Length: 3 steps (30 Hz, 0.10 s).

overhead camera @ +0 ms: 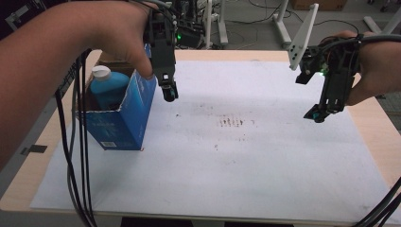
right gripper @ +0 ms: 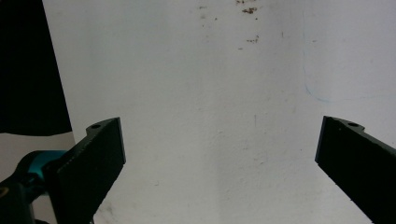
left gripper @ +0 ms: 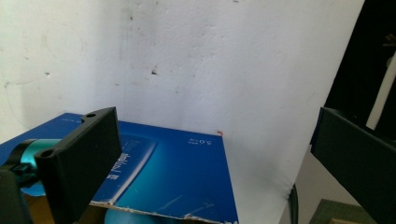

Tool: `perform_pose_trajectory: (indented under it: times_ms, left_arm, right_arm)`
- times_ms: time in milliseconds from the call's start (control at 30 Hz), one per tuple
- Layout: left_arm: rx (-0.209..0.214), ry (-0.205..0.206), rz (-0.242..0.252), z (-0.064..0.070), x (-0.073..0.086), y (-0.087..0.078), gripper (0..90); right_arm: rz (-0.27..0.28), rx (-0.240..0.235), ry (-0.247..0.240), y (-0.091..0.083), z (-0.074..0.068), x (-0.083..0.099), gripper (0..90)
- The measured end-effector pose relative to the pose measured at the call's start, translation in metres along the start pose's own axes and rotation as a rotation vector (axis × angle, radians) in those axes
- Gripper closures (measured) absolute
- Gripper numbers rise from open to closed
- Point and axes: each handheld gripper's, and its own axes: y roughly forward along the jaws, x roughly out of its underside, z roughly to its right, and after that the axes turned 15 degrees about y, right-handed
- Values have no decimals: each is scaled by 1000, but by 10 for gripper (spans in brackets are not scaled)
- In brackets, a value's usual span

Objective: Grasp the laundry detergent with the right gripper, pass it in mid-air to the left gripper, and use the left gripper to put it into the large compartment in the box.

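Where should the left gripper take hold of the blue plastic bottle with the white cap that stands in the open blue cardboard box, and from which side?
Probably at the neck just under the white cap of the blue plastic bottle, coming straight down from above. The bottle stands upright and the open blue cardboard box walls its body in, so only the top is free. The left gripper, jaws open, hangs beside the box.

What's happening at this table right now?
A person holds a gripper in each hand above a white sheet. The left gripper hovers open beside an open blue cardboard box that holds a blue plastic bottle with a white cap. The right gripper hangs open over bare sheet, holding nothing.
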Motion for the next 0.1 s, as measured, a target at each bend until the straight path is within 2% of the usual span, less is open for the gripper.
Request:
perform_pose_trajectory:
  times_ms: [100]
  left_arm:
    - [-4,1,0,0,0,0,17]
  right_arm:
    - [7,9,7,-2,-1,1,6]
